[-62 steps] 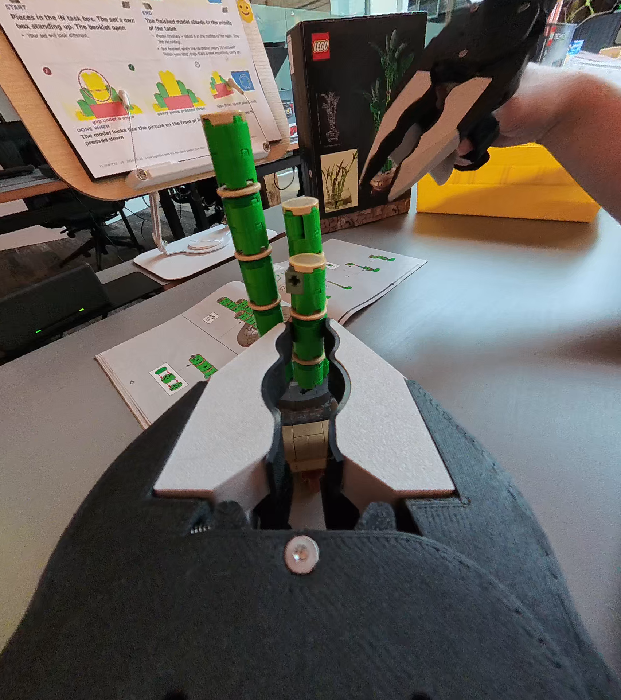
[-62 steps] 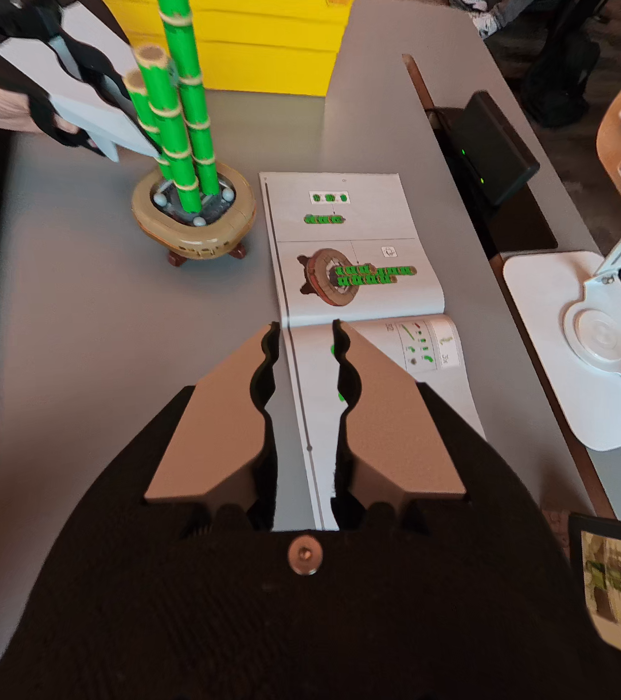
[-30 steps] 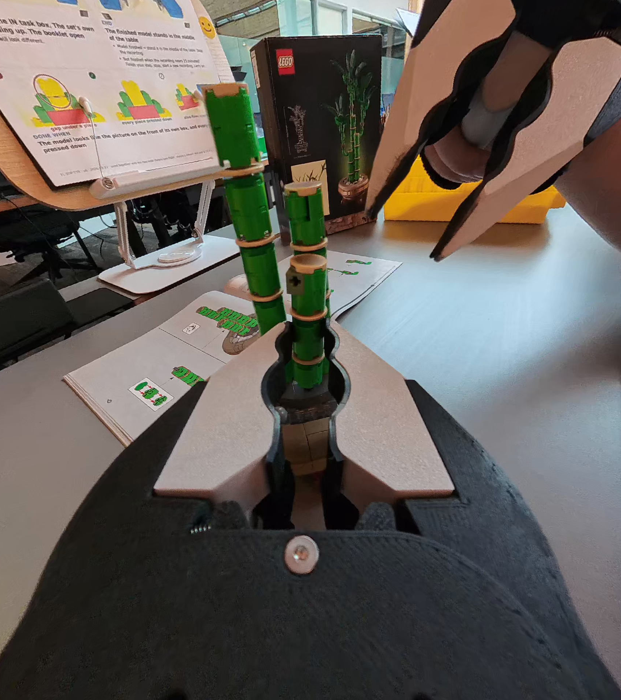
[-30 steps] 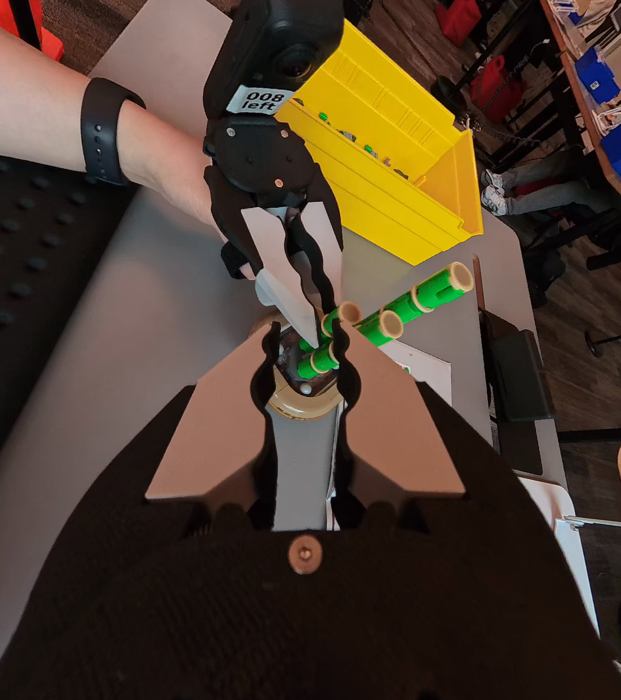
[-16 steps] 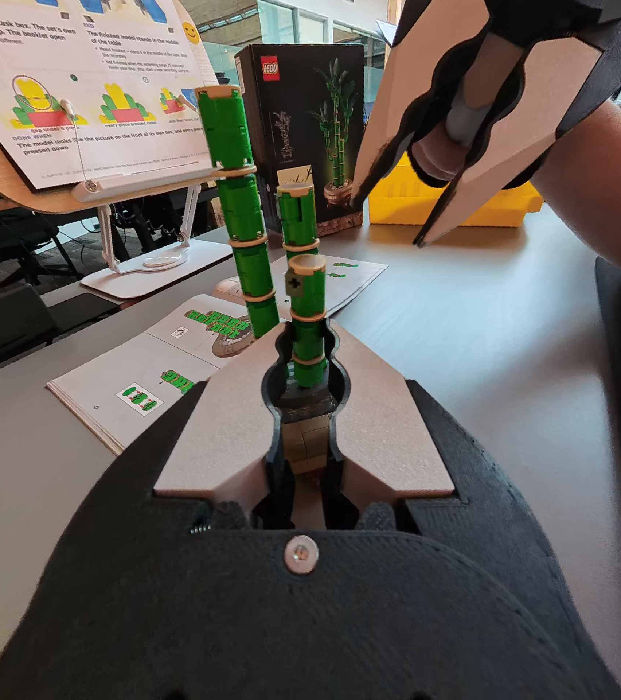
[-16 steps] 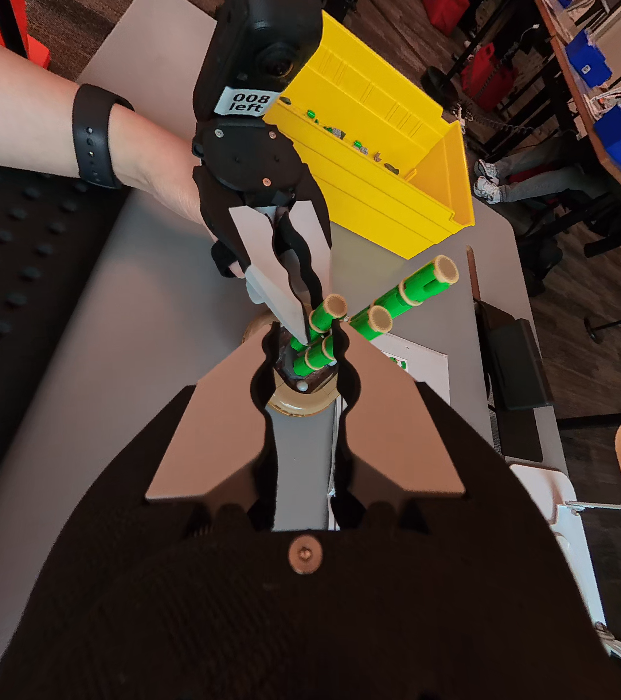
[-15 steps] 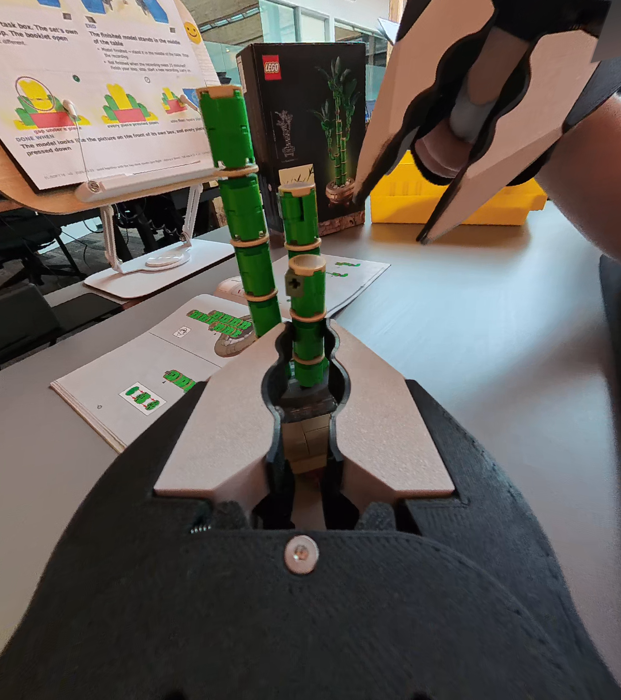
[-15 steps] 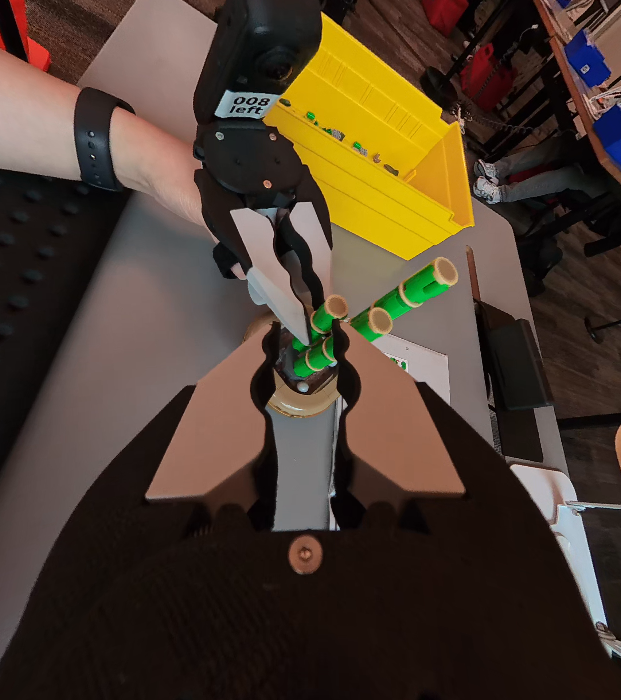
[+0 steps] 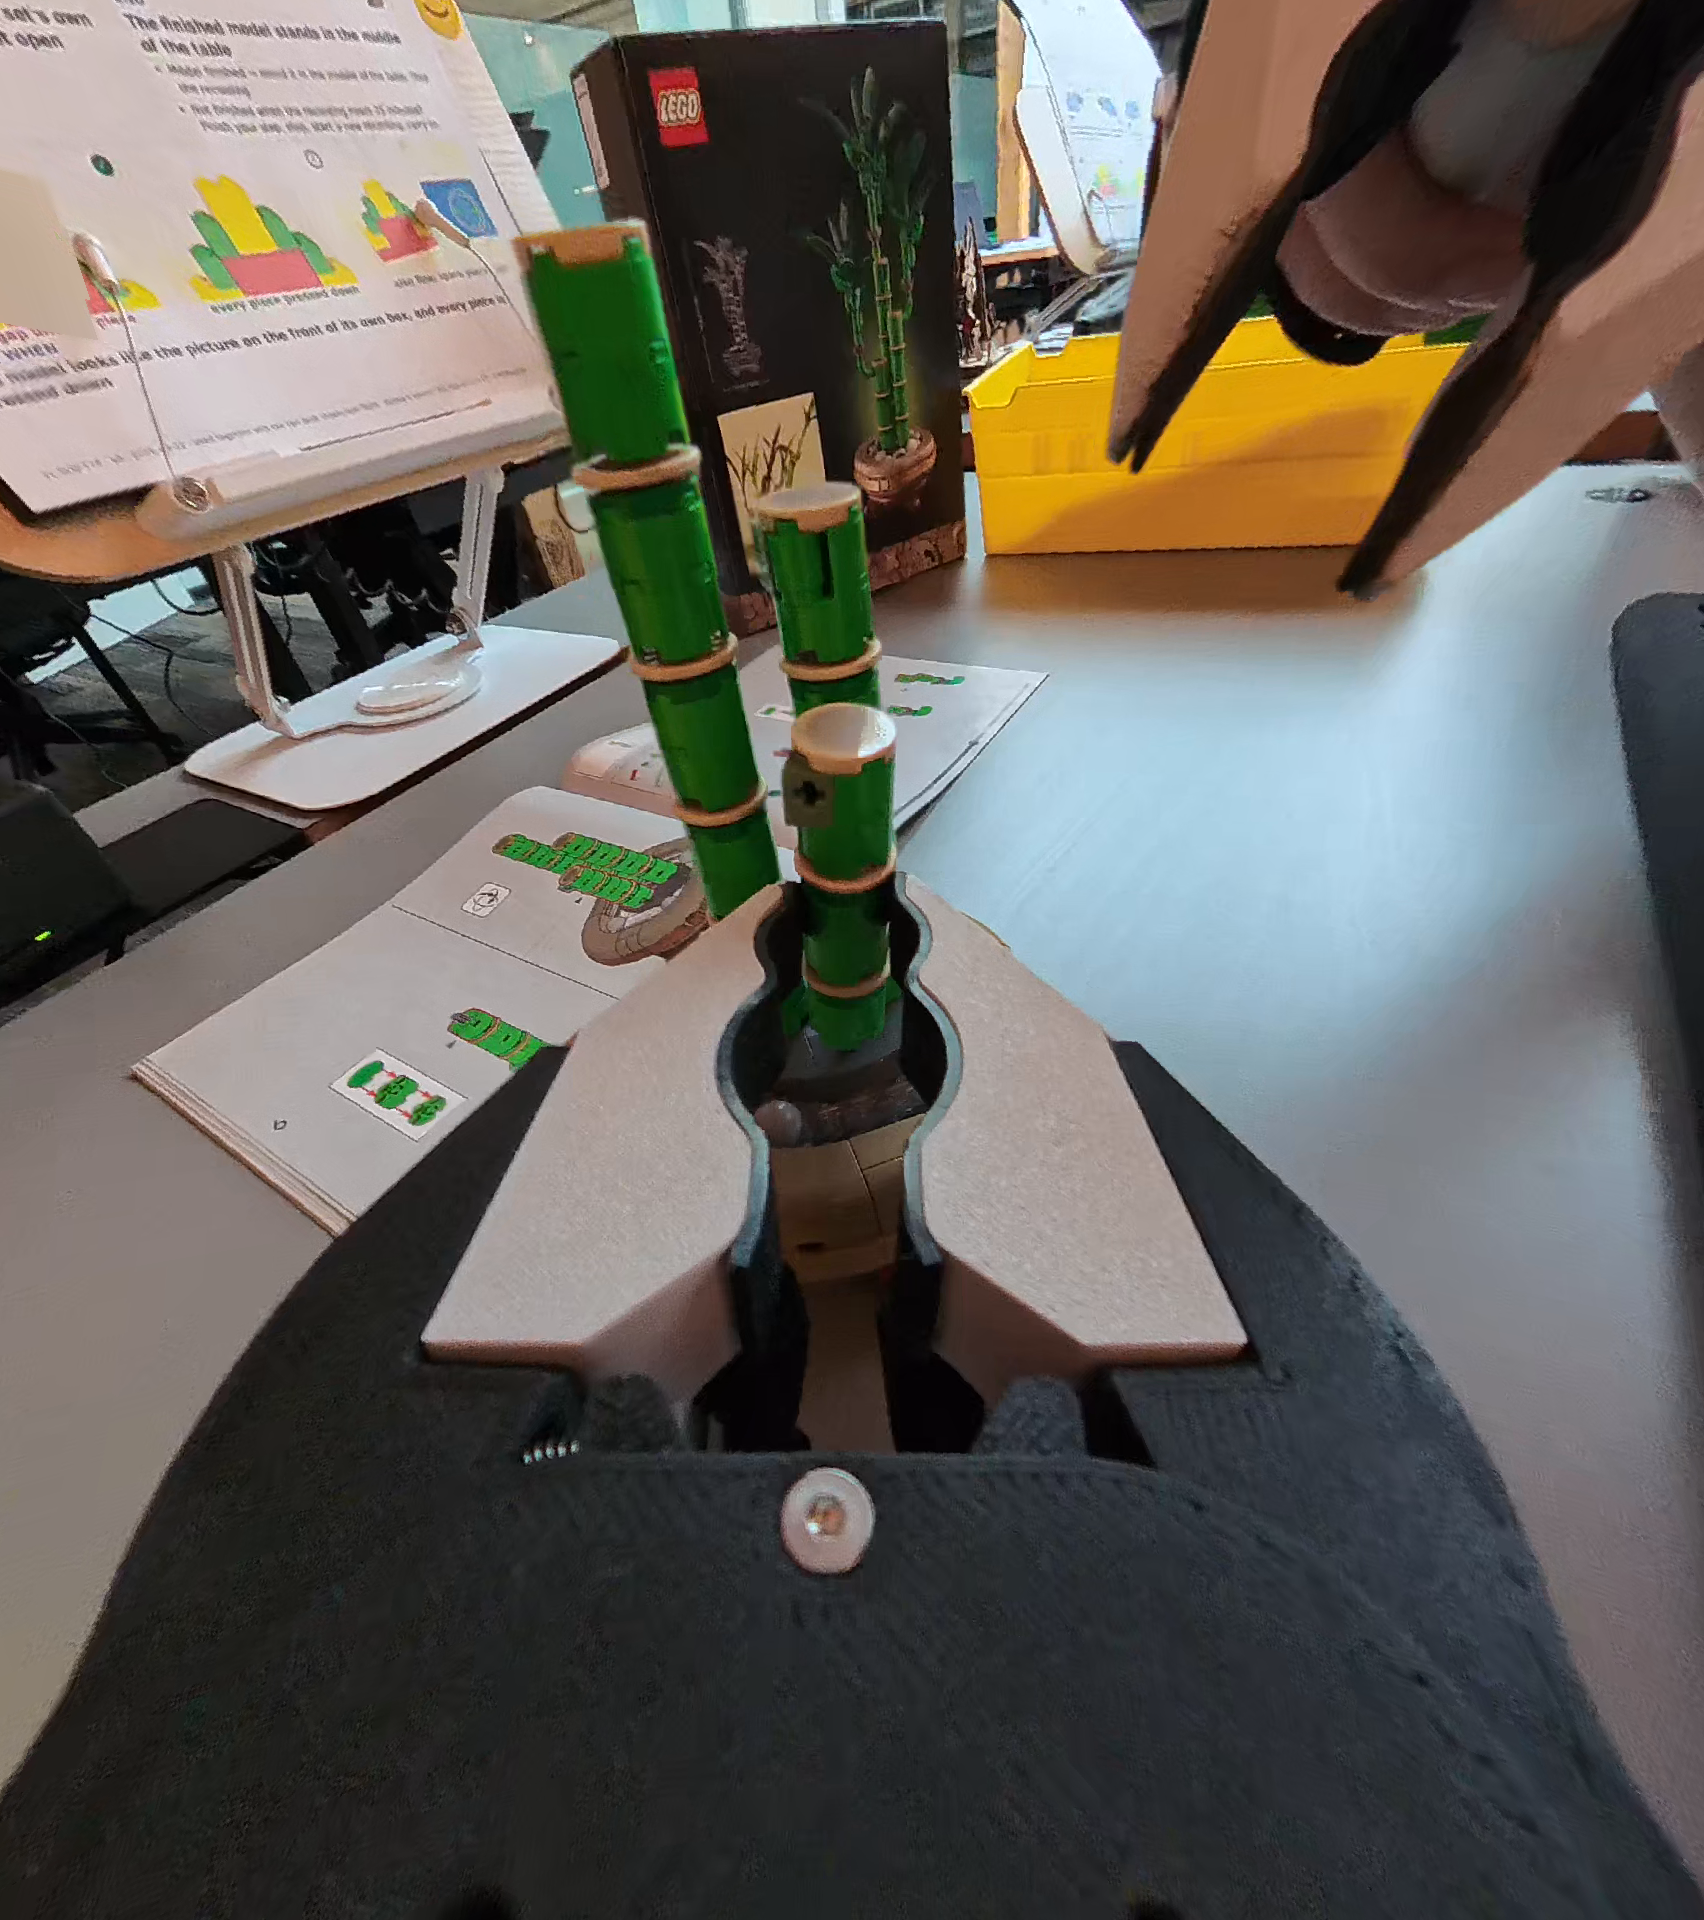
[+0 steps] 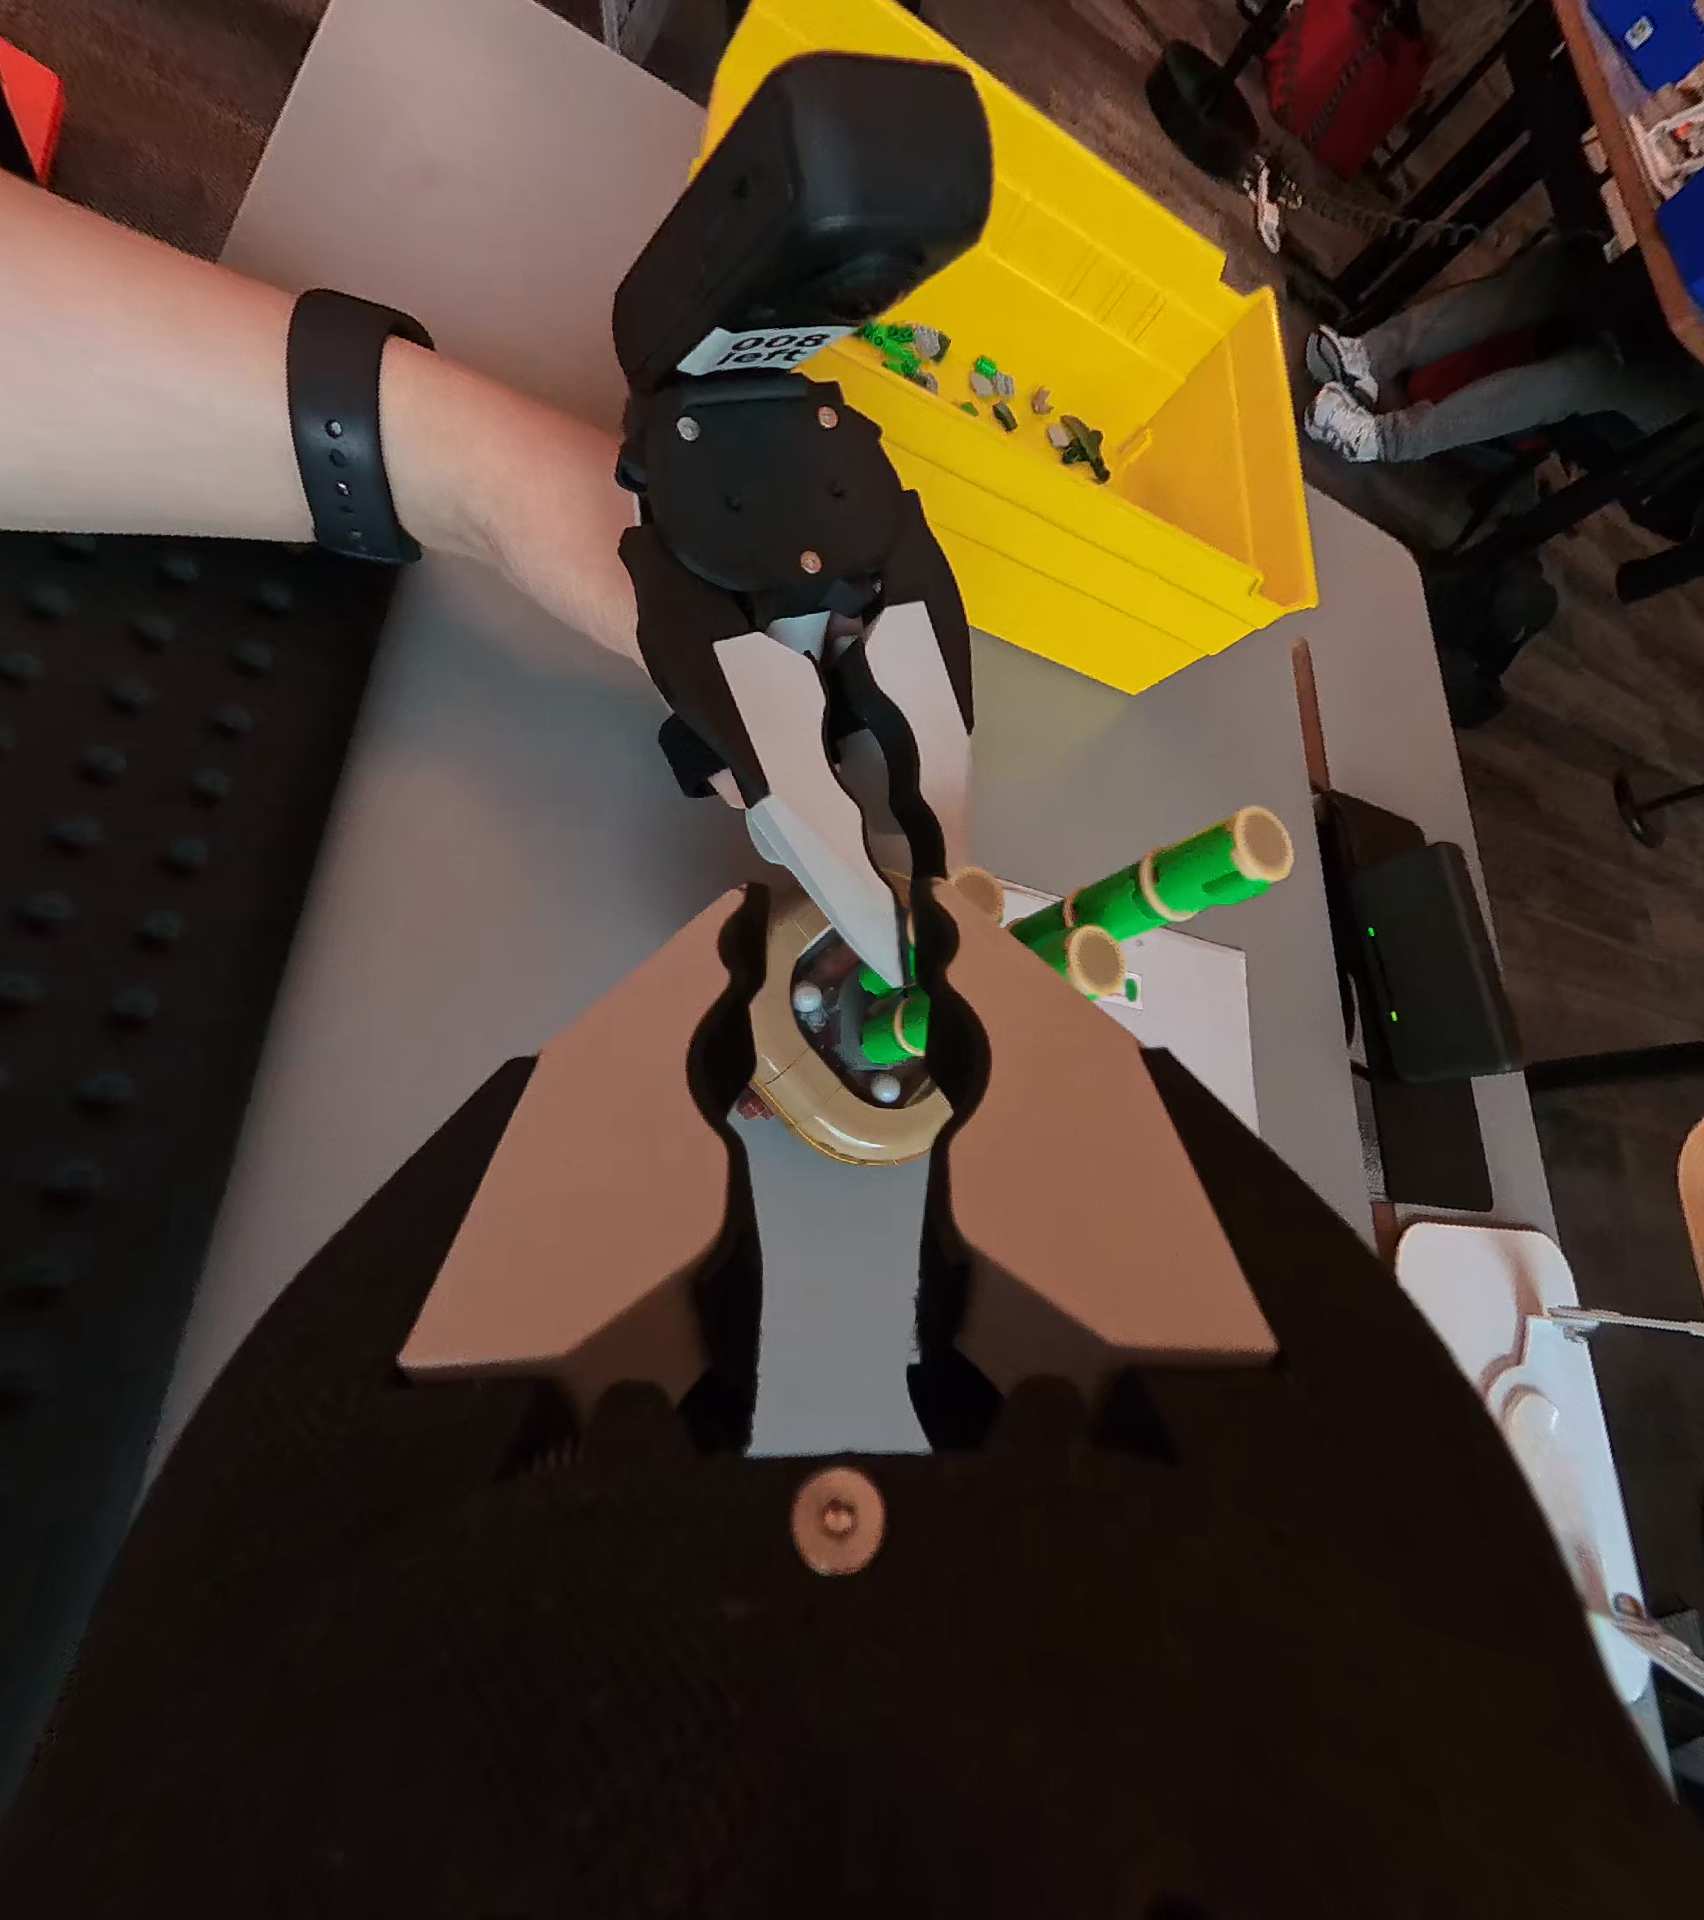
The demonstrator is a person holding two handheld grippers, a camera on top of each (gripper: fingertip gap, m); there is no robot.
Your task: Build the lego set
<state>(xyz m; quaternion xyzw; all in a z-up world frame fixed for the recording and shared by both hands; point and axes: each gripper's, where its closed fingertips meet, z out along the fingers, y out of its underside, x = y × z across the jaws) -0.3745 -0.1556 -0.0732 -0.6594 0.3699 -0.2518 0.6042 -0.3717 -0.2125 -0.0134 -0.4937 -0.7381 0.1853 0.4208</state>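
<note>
My left gripper (image 9: 843,914) sits low on the table (image 9: 1295,852), its jaws closed to a narrow gap around the shortest stalk (image 9: 846,862) of the bamboo model, low on the stem; from above the tips pinch it just over the pot (image 10: 853,1127). The tan pot stands on the grey table with its dark top showing between my left fingers (image 9: 619,1143). Three green stalks with tan rings rise from it: the short one in my grip, a middle stalk (image 9: 820,592) just behind it, and the tall stalk (image 9: 650,540) leaning left.

My right gripper (image 10: 837,914) hangs above the model, pointing down at it. Its jaws stand open, with nothing between them; the pot and stalk bases show through the gap. In the left view it hovers up at the right (image 9: 1253,520), apart from the stalk tops.

Just beyond the pot lies the open booklet (image 9: 391,1029), flat on the table. Past that, the set's black box (image 9: 775,270) stands upright, and a yellow bin (image 10: 1118,416) beside it holds a few loose green and grey pieces (image 10: 993,390). To the left a sheet on a stand (image 9: 204,239) tilts over the table edge. A person's forearm with a black wristband (image 10: 349,426) reaches in to hold the left gripper. A black studded mat (image 10: 100,831) lies on the table's near side.
</note>
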